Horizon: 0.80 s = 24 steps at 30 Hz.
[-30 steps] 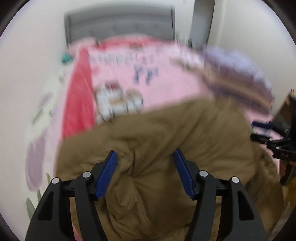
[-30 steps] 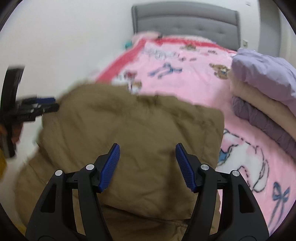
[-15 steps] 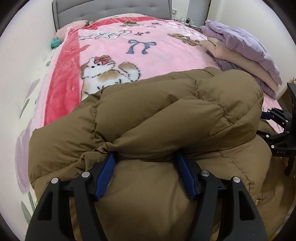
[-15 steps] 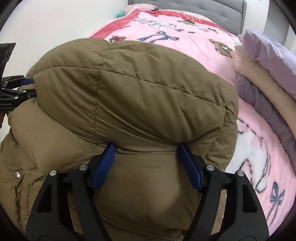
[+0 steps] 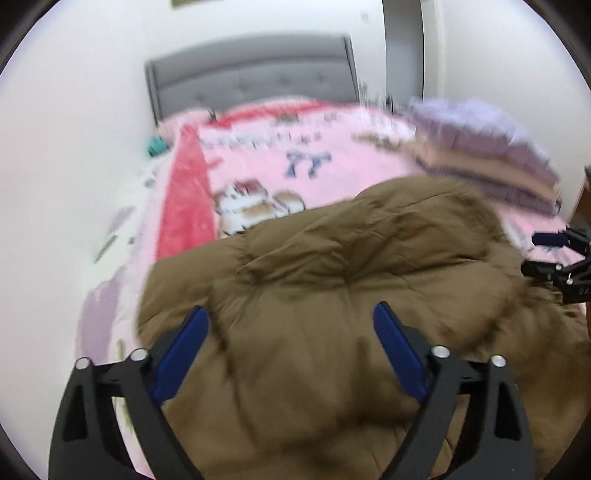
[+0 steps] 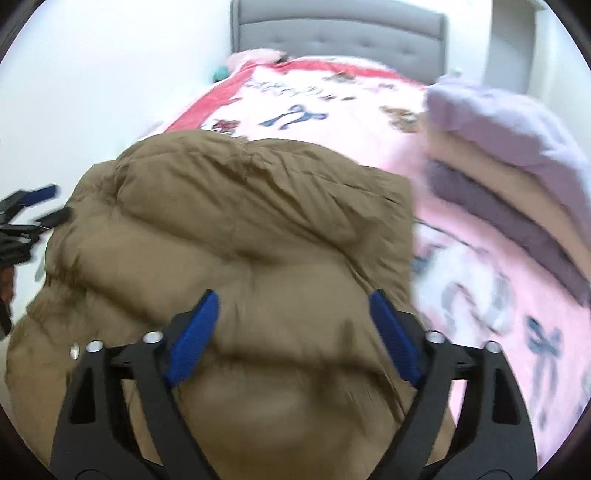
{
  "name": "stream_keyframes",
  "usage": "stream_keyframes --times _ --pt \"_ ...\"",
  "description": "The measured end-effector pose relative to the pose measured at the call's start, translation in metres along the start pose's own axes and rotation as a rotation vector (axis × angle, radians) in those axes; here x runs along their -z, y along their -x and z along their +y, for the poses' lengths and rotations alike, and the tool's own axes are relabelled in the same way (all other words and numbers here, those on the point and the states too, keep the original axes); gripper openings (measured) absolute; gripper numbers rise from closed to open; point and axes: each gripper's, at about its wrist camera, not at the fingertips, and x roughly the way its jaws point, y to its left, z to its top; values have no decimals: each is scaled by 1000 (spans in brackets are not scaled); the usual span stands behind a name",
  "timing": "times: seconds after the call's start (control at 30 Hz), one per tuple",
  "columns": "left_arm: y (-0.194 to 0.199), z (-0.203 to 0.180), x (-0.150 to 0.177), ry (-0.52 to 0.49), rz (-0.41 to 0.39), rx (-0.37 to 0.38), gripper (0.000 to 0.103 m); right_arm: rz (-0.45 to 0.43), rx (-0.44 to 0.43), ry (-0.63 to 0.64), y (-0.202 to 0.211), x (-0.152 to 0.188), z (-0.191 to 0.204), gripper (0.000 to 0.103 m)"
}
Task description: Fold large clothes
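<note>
left gripper (image 5: 291,332) spread wide, holding nothing | right gripper (image 6: 291,317) likewise spread, empty | brown puffer jacket (image 6: 236,229) lay bunched beneath both on the pink blanket (image 6: 362,122) — likely soft, springy, slippery, light; best pinched at a hem or quilted seam | folded bedding (image 6: 509,162) stacked far right — grey headboard (image 6: 340,33) beyond

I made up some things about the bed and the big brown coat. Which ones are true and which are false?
1. The brown coat lies on a pink blanket. True.
2. The right gripper is pinched shut. False: its jaws are spread open.
3. Folded bedding is stacked to the right of the coat. True.
4. The headboard is red. False: it is grey.
5. The left gripper is open. True.
</note>
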Motion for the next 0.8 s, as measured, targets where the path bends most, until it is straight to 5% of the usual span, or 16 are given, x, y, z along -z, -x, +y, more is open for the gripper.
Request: stream_keyframes --times 0.23,0.47,0.6,0.8 --pt "100 20 102 100 124 -79 91 93 202 -169 102 98 -21 89" --pt "156 25 212 231 323 -166 91 191 334 -482 143 197 -61 89" --pt "175 22 259 345 381 -134 91 221 341 -566 147 242 -80 89" --pt "173 12 285 434 334 -175 91 185 247 -617 126 264 -105 89"
